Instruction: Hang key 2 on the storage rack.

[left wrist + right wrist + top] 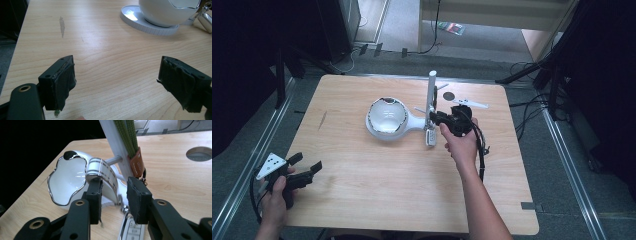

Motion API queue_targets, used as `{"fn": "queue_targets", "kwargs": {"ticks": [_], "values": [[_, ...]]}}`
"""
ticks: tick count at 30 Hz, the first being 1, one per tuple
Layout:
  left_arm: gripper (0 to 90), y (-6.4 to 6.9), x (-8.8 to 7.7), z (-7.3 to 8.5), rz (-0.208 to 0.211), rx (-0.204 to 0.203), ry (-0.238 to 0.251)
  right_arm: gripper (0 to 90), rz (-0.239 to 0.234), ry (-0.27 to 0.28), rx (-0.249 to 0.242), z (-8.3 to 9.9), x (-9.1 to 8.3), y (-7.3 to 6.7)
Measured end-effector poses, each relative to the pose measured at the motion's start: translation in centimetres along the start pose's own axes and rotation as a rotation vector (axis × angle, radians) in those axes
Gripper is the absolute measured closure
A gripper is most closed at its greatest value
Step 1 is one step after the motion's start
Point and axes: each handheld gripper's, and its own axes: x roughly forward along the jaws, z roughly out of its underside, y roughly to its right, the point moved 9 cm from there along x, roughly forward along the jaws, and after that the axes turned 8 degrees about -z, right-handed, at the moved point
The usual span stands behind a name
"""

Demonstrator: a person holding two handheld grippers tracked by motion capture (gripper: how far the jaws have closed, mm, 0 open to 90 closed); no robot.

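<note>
You've got soft overhead light on the table [362,190]; the surroundings go near black at both sides in the high view. Shadows are faint and short. Glare sits on the white bowl [162,12] and its chrome rim; the highlights are blown out. In the gripper views, the near jaws look slightly soft and the edges bend, wide-angle. High view is low-res and a bit grainy.

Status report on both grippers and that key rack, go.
Left gripper open, idle at table edge. Right gripper at the white stand's foot, jaws apart around the banded arm. Key fob lies just below, strap close.
</note>
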Motion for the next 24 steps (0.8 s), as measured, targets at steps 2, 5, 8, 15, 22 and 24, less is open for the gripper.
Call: {"fn": "queue_targets", "kwargs": {"ticks": [2, 5, 8, 15, 22, 24], "values": [[14.6, 0.0, 0.0, 0.0, 0.000, 0.000, -0.001, 65.4, 0.010, 0.013, -0.011, -0.2, -0.1, 0.0], [14.6, 0.0, 0.0, 0.0, 0.000, 0.000, 0.000, 65.7, 0.022, 0.029, -0.028, -0.5, -0.4, 0.0], [14.6, 0.0, 0.0, 0.0, 0.000, 0.001, -0.001, 67.5, 0.038, 0.035, -0.057, -0.6, -0.6, -0.2], [14.6, 0.0, 0.0, 0.0, -0.001, 0.000, 0.000, 67.3, 0.049, 0.029, -0.088, -0.6, -0.9, -0.5], [14.6, 0.0, 0.0, 0.0, 0.000, 0.001, -0.001, 66.2, 0.048, 0.063, -0.098, -1.2, -1.5, -0.8], [14.6, 0.0, 0.0, 0.0, 0.000, 0.000, 0.000, 65.8, 0.049, 0.063, -0.103, -1.3, -1.5, -1.0]]}}
